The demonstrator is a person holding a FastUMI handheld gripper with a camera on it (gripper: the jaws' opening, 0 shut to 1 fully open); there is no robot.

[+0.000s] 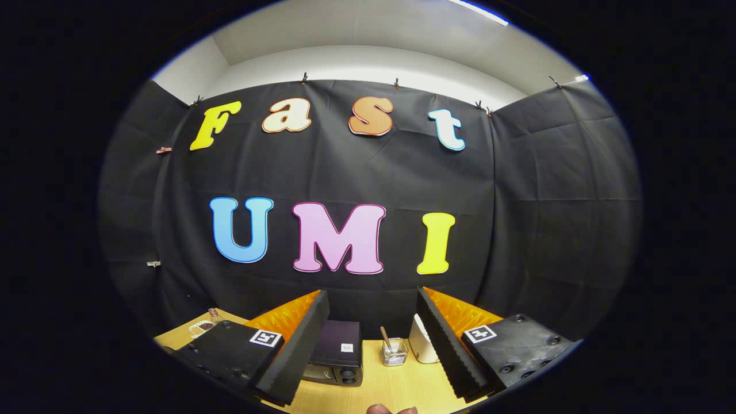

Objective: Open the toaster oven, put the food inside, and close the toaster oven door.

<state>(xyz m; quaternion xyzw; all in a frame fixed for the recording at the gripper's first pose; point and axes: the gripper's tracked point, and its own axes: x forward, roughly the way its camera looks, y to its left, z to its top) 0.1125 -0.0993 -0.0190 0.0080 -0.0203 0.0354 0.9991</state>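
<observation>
No legible text is showing: the toaster oven's (336,359) small white label is appearing too blurred to read.

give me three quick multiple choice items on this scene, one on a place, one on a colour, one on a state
1. Where is the toaster oven?
A. on the wooden table, between and beyond the fingers
B. on the floor
C. held in the fingers

2. What colour is the toaster oven?
A. red
B. black
C. white

3. How does the hand-held gripper stand?
A. shut on the glass jar
B. shut on nothing
C. open, holding nothing

Key: 1 A, it sits on the table past the fingers. 2 B, its body is dark. 3 C, the fingers stand wide apart.
</observation>
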